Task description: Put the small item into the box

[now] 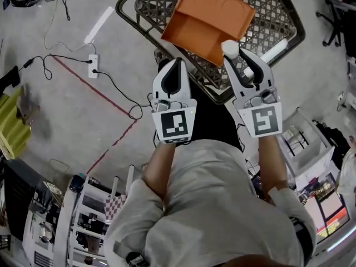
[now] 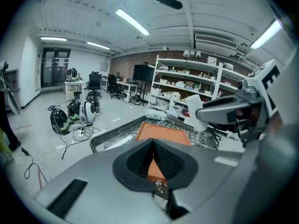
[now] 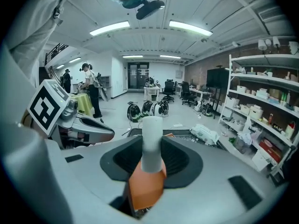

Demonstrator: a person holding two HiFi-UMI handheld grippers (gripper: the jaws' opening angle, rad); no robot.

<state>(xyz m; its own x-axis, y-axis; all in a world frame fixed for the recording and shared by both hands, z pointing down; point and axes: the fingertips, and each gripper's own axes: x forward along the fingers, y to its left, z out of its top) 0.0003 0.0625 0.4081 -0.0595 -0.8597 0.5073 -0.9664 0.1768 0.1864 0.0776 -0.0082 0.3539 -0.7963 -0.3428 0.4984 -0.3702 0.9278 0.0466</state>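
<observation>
An orange box lies tilted in a black mesh cart, ahead of both grippers. My right gripper is shut on a small white cylinder, held upright just off the box's near right corner. In the right gripper view the cylinder stands between the jaws, with the orange box showing below it. My left gripper hovers at the cart's near rim, its jaws shut with nothing in them. The left gripper view shows the box past the closed tips, and the right gripper with the cylinder.
A second white tube lies in the cart at the right. On the concrete floor to the left are a white bar, a power strip and cables. Shelving with clutter stands close behind me, at both sides.
</observation>
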